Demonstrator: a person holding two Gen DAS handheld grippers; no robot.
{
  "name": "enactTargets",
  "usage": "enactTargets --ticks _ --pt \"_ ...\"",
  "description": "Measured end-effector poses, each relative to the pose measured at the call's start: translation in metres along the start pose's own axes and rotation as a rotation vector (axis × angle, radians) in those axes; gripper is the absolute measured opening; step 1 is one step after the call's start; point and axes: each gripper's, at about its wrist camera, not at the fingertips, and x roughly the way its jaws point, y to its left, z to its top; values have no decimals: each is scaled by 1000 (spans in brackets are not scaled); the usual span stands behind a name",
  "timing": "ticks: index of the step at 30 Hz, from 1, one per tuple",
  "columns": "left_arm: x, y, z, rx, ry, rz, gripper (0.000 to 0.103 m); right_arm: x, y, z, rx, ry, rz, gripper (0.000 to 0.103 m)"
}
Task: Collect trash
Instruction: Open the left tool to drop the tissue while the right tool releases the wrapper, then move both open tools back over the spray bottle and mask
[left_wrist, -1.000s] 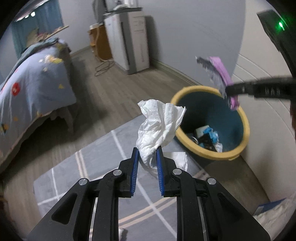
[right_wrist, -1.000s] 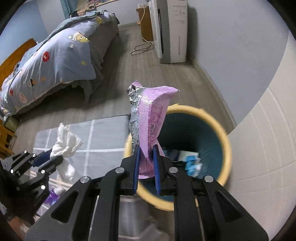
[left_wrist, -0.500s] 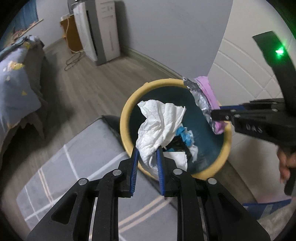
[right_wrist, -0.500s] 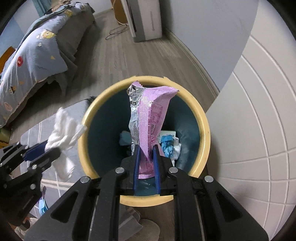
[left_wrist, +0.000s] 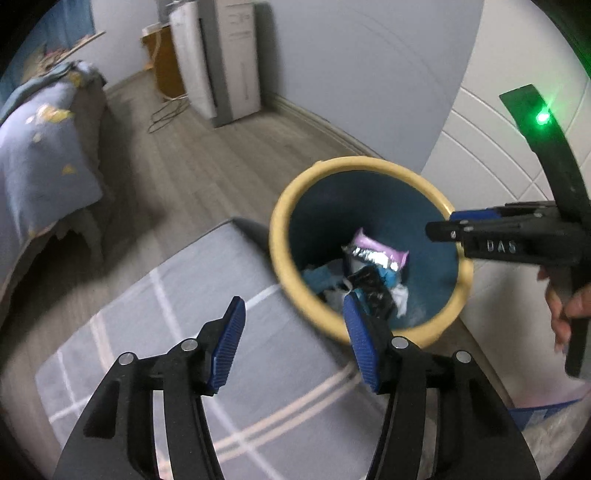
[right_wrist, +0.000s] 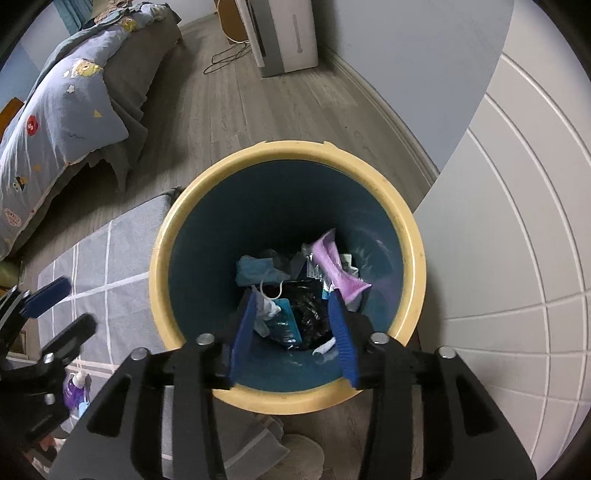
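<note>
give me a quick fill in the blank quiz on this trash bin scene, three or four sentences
1. The pink wrapper lies inside the ____.
2. The bin's rim is coloured ____.
3. The right gripper has its jaws open, with ____ between them.
4. The left gripper hangs over the grey ____ beside the bin.

Missing words: bin; yellow; nothing; rug

"DAS" on the right gripper (left_wrist: 439, 232)
</note>
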Motion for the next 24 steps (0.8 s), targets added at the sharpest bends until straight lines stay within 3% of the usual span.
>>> enactTargets --ticks 5,13,24 --pt "-45 39 -41 -56 -28 52 70 -17 34 -10 -51 -16 41 58" --pt "-89 114 -119 -215 10 161 71 -45 115 -42 -146 -49 135 61" --pt "-147 173 -184 -389 -45 204 71 -49 215 -120 -258 -24 171 61"
